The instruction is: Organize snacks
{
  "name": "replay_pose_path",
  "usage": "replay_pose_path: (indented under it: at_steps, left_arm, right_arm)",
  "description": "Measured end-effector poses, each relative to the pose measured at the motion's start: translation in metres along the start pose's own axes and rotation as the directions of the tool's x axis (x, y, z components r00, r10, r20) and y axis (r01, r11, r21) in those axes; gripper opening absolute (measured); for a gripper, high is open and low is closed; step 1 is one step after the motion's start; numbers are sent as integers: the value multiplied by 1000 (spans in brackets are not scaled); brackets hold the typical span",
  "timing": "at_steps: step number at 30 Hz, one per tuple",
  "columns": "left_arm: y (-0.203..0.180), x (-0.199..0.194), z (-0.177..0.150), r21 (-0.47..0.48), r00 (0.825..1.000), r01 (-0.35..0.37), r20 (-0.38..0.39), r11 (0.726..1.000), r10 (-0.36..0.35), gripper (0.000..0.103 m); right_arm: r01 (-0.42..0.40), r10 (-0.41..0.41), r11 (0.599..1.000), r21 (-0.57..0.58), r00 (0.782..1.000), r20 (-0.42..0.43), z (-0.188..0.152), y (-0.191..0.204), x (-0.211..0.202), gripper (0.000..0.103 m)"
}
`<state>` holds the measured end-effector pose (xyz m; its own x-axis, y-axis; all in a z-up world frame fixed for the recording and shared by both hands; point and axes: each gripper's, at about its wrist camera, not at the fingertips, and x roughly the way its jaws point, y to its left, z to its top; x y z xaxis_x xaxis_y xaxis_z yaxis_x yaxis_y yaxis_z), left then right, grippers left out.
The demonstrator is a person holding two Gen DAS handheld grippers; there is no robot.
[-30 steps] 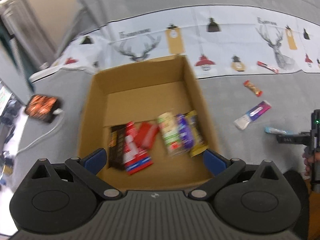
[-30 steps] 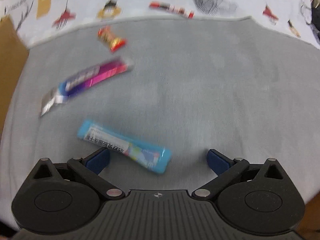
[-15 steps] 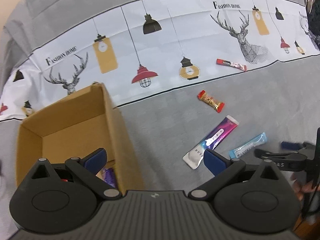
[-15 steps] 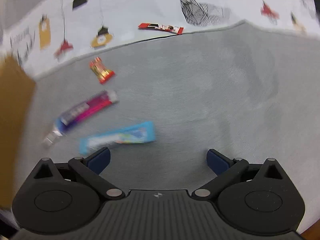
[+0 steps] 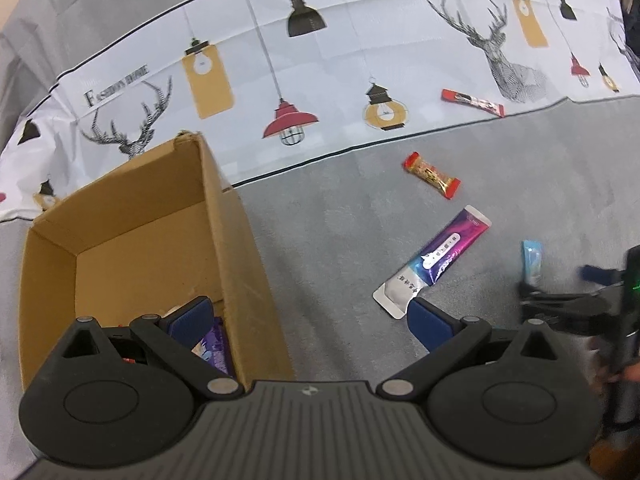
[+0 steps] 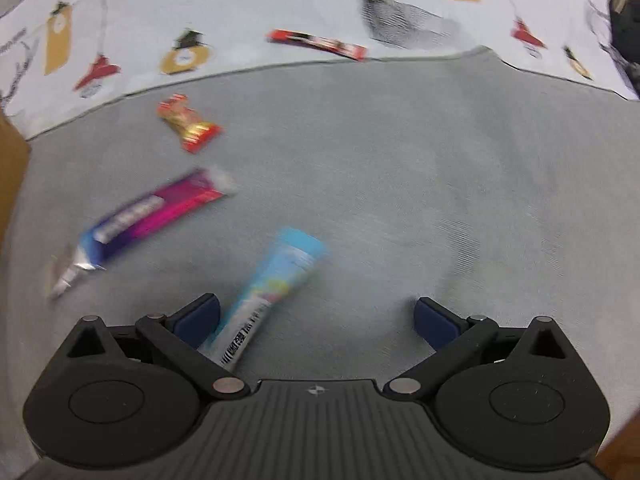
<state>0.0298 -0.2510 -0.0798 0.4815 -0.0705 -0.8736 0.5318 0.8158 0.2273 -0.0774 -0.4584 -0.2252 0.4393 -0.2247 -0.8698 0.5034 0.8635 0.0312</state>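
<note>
Right gripper (image 6: 316,316): jaws spread around the blue snack packet (image 6: 272,288), lined up for pickup. Left gripper (image 5: 308,316): spread, empty (beside the cardboard box (image 5: 236,216), presumably the destination).

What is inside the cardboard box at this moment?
In the cardboard box, only a purple wrapper and a sliver of red show near its front; the left gripper covers the rest. The back of its floor is bare.
</note>
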Motion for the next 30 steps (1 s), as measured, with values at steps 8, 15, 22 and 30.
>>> replay_pose_path:
  at_steps: [8,15,22,30]
  left_arm:
    - [-42,55,21,131,999,30,-42,991,-24,103]
    - [-101,146,45,285,981,132,-175,949,-84,103]
    - [-89,168,42,109,952,224,-237,969,-193,53]
    - [-60,116,29,65,968,205,-161,977,-192,17]
  right_arm:
    - [-13,13,1000,-8,1000,13,-5,-19,4,103]
    - [22,-22,1000,22,1000,-5,-5,-15,4,102]
    - [27,-28,999,25,999,25,-8,-6,2,87]
    - [-55,52,997,60,997,63,-10,-1,-23,13]
